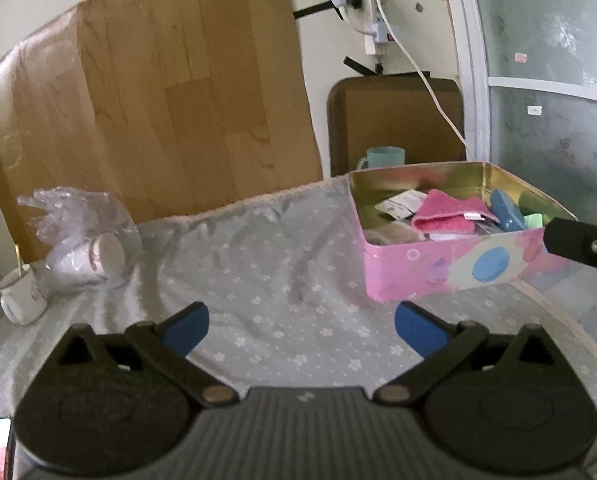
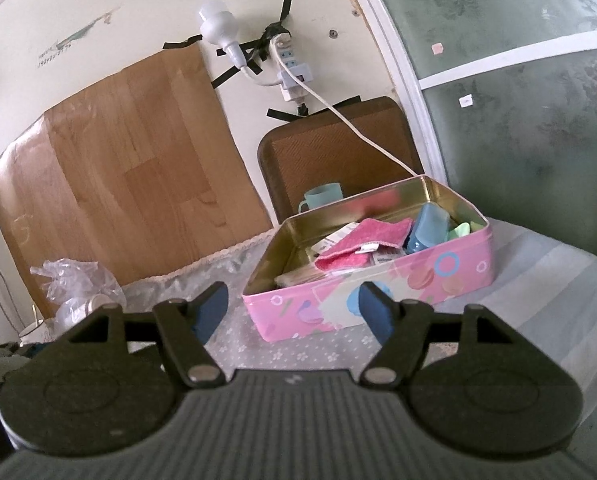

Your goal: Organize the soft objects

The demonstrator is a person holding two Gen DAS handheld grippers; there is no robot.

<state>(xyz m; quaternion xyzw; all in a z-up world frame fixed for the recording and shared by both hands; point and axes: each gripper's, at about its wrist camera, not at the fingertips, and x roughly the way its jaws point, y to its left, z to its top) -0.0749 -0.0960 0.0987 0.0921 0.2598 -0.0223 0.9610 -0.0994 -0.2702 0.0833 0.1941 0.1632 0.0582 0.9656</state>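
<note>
Grey flowered tablecloth (image 1: pixel 282 280) covers the table, wood-pattern sheet (image 1: pixel 158 100) taped to the wall behind it, frosted window off to one side. Landmark is the pink tin (image 1: pixel 450 264), lid off, sitting on the cloth near the window side.

Inside the tin: pink cloth (image 1: pixel 450 212) lying on top of the pile, likely the soft item already sorted, with a blue piece (image 1: pixel 506 210) and a green bit (image 1: pixel 534 220) beside it toward the window, and white paper packets (image 1: pixel 398 202) toward the tin's far wall corner. Contents are stacked loosely, so the tin looks like the collecting spot for the job.

Beyond the tin, a teal cup (image 1: pixel 382 158) stands in front of a brown chair back (image 1: pixel 394 120). Well apart from the tin, at the opposite table end, a white mug (image 1: pixel 22 296) and paper cups in a clear plastic bag (image 1: pixel 82 240), not soft goods, probably left aside.

Left gripper (image 1: pixel 300 328) hovers over bare cloth short of the tin, fingers spread wide, nothing between them. Right gripper (image 2: pixel 292 312) faces the tin's near wall, also spread and empty; its finger pokes in at the tin's window-side corner in the left view. No loose soft item visible on the cloth, so the sorting looks nearly done.
</note>
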